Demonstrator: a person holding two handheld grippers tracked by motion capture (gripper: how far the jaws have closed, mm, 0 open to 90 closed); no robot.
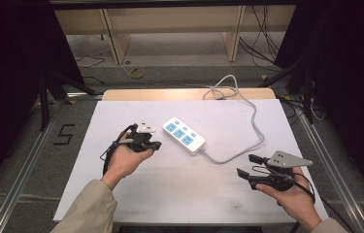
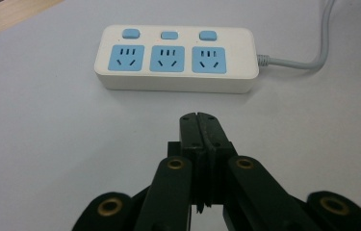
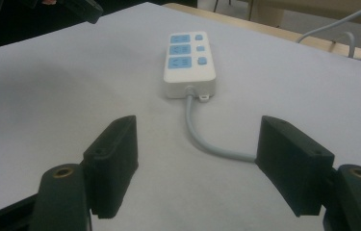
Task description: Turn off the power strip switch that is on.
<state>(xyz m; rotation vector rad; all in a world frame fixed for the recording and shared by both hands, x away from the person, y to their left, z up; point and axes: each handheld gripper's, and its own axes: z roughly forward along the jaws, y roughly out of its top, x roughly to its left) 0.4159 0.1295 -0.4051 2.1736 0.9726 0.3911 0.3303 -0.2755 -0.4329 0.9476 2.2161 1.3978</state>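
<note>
The power strip (image 1: 184, 135) is a white, rounded bar lying flat on the table's white sheet, near the middle and slightly toward the far side. It sits at a slant, one end far-left, the other near-right. Its top faces up and carries three light-blue sockets in a row, each with a small blue button beside it; all three sockets are vacant. A grey cable (image 1: 255, 127) leaves the near-right end, loops right, then runs to the far edge of the table.
</note>
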